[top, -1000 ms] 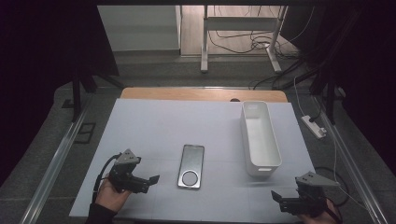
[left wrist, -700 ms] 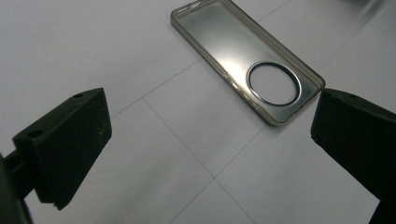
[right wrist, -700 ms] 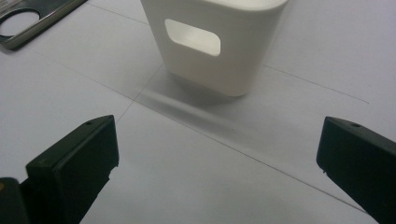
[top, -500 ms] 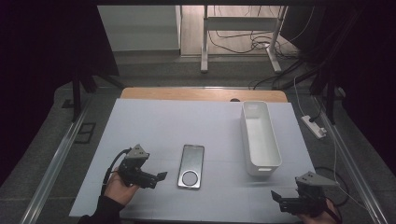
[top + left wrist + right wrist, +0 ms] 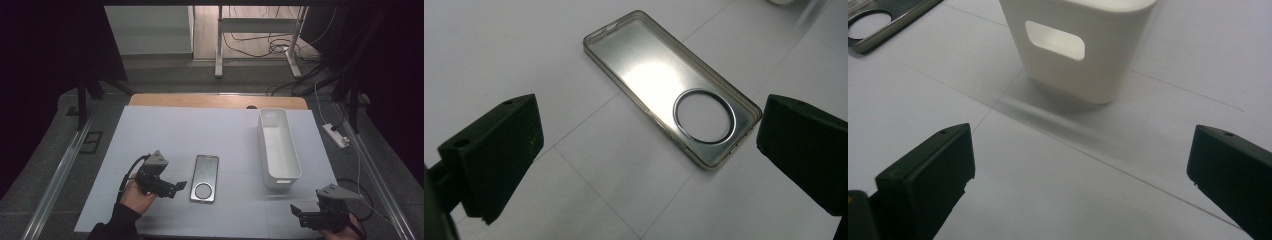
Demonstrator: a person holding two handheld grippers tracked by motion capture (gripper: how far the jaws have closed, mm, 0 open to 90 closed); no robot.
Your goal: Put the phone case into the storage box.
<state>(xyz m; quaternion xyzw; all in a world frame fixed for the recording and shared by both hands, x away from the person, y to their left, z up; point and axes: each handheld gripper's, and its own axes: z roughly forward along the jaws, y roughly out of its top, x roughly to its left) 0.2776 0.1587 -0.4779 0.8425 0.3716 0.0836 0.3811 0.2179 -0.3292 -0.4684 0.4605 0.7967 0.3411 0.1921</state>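
At the near left of the counter (image 5: 165,130), the left tool (image 5: 179,186) is held low, with its jaws spread wide and nothing between them. Just right of it, a clear phone case (image 5: 205,178) is seen lying flat, open side up, its round ring at the near end; it is not touched. In the left gripper view the phone case (image 5: 671,85) lies ahead of the gap between the jaws, slanted across it. A pickup of the case is judged to be the step in hand.

A thin, flat case offers little to be gripped. If the jaws are brought down on its rim at a slant, it could be pushed along the smooth counter instead of being caught, or flexed and flicked out when they close.

Farther right, a long white bin (image 5: 278,146) stands empty, running from near to far. If the case is carried there loosely, it could be dropped short of the rim.

At the near right edge, the right tool (image 5: 303,214) is held idle, jaws wide apart and empty, facing the bin's (image 5: 1083,45) near end wall.
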